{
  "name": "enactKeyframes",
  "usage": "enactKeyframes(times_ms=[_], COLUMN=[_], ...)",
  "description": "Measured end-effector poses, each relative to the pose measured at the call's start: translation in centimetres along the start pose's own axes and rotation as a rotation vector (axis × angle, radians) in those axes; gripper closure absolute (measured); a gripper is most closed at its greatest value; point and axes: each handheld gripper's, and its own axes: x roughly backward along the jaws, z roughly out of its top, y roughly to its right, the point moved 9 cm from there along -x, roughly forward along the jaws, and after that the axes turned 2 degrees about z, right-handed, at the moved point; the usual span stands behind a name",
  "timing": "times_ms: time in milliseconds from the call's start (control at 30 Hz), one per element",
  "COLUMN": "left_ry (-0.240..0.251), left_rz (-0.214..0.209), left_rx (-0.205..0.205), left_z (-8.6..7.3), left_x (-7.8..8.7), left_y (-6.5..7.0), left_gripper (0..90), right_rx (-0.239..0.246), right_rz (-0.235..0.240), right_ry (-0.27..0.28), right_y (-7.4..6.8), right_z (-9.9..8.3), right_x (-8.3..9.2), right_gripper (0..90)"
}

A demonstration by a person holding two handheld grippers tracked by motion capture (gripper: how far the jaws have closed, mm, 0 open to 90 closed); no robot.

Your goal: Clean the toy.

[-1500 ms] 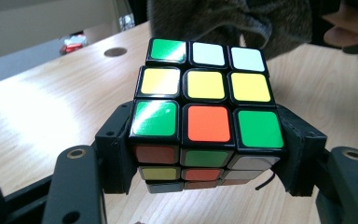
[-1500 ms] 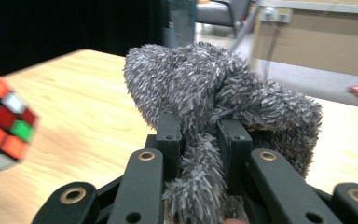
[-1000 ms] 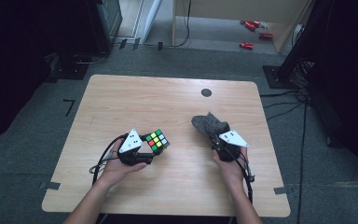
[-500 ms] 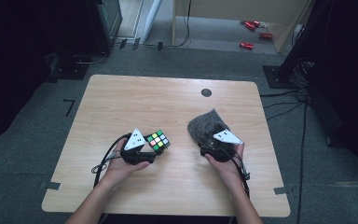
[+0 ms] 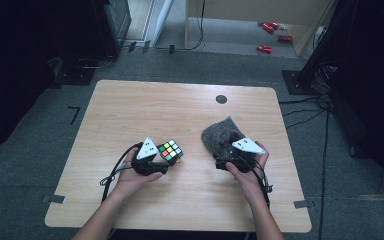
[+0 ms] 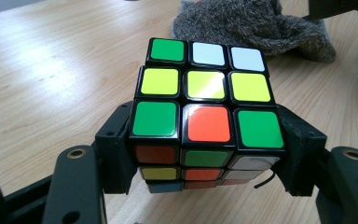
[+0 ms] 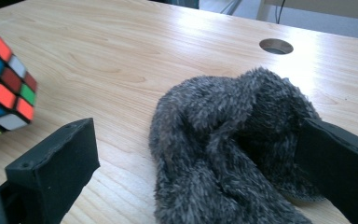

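Since a second ago the right gripper [image 5: 228, 156] has just been opening and now stands wide around the grey fuzzy fabric pouch [image 7: 223, 154] on the wooden table [image 5: 155, 110]. Left gripper [image 6: 205, 163] clamps the multicoloured puzzle cube [image 6: 204, 107]; spread the pouch mouth before bringing the cube across.

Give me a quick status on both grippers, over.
Left gripper shut on Rubik's cube. Right gripper fingers just opened, grey fuzzy pouch loose between them on table. Nothing in the way.
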Motion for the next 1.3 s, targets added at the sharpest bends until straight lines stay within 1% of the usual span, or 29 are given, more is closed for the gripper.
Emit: enactKeyframes(times_ms=[67,100,133,167,200,233,300,333,367,433,467,600,633,667,700,733,767,800,833,867,900,967,1033,1067,1100,1167,1200,1233,1300], left_ry=[-0.01,-0.025,-0.025,-0.042,-0.042,-0.06,-0.077,-0.077,-0.092,-0.1,-0.108,-0.113,-0.112,-0.112,-0.118,-0.118,-0.122,-0.122,-0.143,-0.143,-0.16,-0.177,-0.194,-0.202,-0.213,-0.21,-0.205,-0.205,-0.203], left_rz=[0.003,0.02,0.02,0.035,0.035,0.044,0.051,0.051,0.062,0.062,0.061,0.055,0.045,0.045,0.031,0.031,0.046,0.046,0.078,0.078,0.097,0.099,0.112,0.118,0.146,0.139,0.138,0.138,0.136], left_rx=[-0.005,-0.016,-0.016,-0.03,-0.03,-0.037,-0.049,-0.049,-0.067,-0.071,-0.07,-0.061,-0.05,-0.05,-0.039,-0.039,-0.05,-0.05,-0.068,-0.068,-0.069,-0.068,-0.091,-0.1,-0.123,-0.114,-0.112,-0.112,-0.11], left_z=[-0.1,-0.2,-0.2,-0.4,-0.4,-0.6,-0.8,-0.8,-0.9,-1.0,-1.2,-1.2,-1.2,-1.2,-1.3,-1.3,-1.5,-1.5,-1.9,-1.9,-2.1,-2.4,-2.6,-2.7,-2.8,-2.6,-2.6,-2.6,-2.6], left_x=[-0.3,-0.6,-0.6,-0.8,-0.8,-1.1,-1.4,-1.4,-1.6,-1.8,-1.9,-2.2,-2.2,-2.2,-2.2,-2.2,-2.3,-2.3,-2.4,-2.4,-2.5,-2.5,-2.6,-2.6,-2.6,-2.5,-2.5,-2.5,-2.4], left_y=[0.2,0.3,0.3,0.4,0.4,0.5,0.7,0.7,0.9,1.0,1.1,1.2,1.3,1.3,1.3,1.3,1.3,1.3,1.4,1.4,1.4,1.6,1.8,1.9,1.9,2.0,2.0,2.0,2.0], left_gripper=[35.2,35.2,35.2,35.2,35.2,35.2,35.2,35.2,35.2,35.1,35.2,35.1,35.0,35.0,34.8,34.4,33.3,31.4,26.6,20.5,16.5,16.1,16.8,19.2,28.0,29.4,33.0,34.2,34.5], right_rx=[0.001,0.001,0.004,0.003,0.004,0.005,0.003,0.003,0.0,0.002,0.004,0.005,0.006,0.006,0.006,0.006,0.004,0.004,0.003,0.003,0.006,0.009,0.016,0.018,0.019,0.018,0.018,0.018,0.016], right_rz=[0.002,0.001,-0.002,-0.002,-0.001,-0.001,0.0,0.0,0.0,0.002,0.004,0.006,0.007,0.007,0.007,0.007,0.008,0.008,0.01,0.01,0.01,0.01,0.012,0.014,0.016,0.017,0.018,0.018,0.019], right_ry=[0.003,0.003,0.003,0.003,0.003,0.003,0.003,0.003,0.002,0.001,0.0,-0.004,-0.004,-0.004,-0.004,-0.004,-0.002,-0.002,-0.001,-0.001,-0.003,-0.002,-0.007,-0.007,-0.008,-0.009,-0.009,-0.009,-0.007], right_y=[-0.2,-0.3,-0.3,-0.3,-0.3,-0.3,-0.3,-0.3,-0.3,-0.3,-0.3,-0.5,-0.5,-0.5,-0.4,-0.4,-0.4,-0.4,-0.4,-0.4,-0.4,-0.4,-0.5,-0.6,-0.6,-0.7,-0.7,-0.7,-0.6], right_z=[0.2,0.2,0.3,0.3,0.3,0.3,0.3,0.3,0.3,0.3,0.3,0.2,0.2,0.2,0.2,0.2,0.2,0.2,0.2,0.2,0.2,0.2,0.1,0.1,0.0,0.0,0.0,0.0,0.0], right_x=[0.2,0.2,0.3,0.4,0.4,0.5,0.5,0.5,0.6,0.5,0.5,0.4,0.4,0.4,0.4,0.4,0.4,0.4,0.4,0.4,0.4,0.4,0.4,0.3,0.3,0.3,0.3,0.3,0.3], right_gripper=[0.0,0.0,0.0,0.0,0.0,0.0,0.0,0.0,0.0,0.0,0.0,0.0,0.0,0.0,0.0,0.0,0.0,0.0,0.0,0.0,0.0,0.0,0.0,0.0,0.0,0.0,0.0,0.0,0.0])
